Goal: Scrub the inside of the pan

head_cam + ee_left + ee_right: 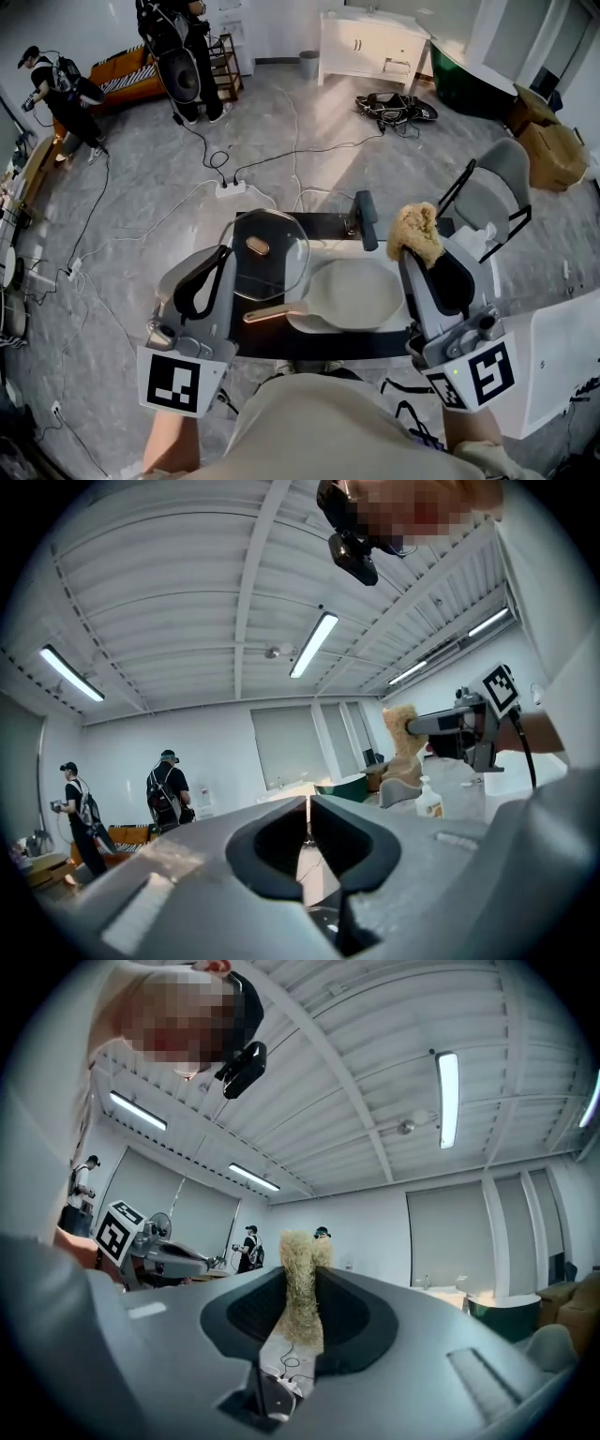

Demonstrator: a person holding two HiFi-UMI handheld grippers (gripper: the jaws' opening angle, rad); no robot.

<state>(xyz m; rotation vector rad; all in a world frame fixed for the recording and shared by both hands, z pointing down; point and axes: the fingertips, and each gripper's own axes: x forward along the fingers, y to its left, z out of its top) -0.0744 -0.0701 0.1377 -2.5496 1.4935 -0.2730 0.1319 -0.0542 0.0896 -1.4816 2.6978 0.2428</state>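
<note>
Scrubbing has not begun, as I judge it: the tool is gripped but held clear of the pan.

Head view: the right gripper [410, 251] is clamped on a tan, fibrous, loofah-like scrubber [417, 228] that bulges out past its tips. The round frying pan with a pale cream inside [356, 292] sits on the black desk [328, 344], to that gripper's left and lower, between the two grippers. Its copper-coloured handle [274, 314] reaches toward the left gripper [223, 253]. A clear glass lid with a brown knob [281, 267] lies just beside the left gripper's tips, near the pan's left rim. I cannot tell whether lid and pan touch.

Left gripper view: the jaws are closed together with nothing between them. The right gripper and its scrubber show ahead and to the right; the pan is out of sight.

Right gripper view: both pads squeeze the scrubber, and a tuft stands up beyond the tips. The pan does not show here either.

The next move probably calls for tipping the right gripper downward and lowering the scrubber into the pan's bowl. The left gripper would likely have to open and take the handle to steady the pan.
</note>
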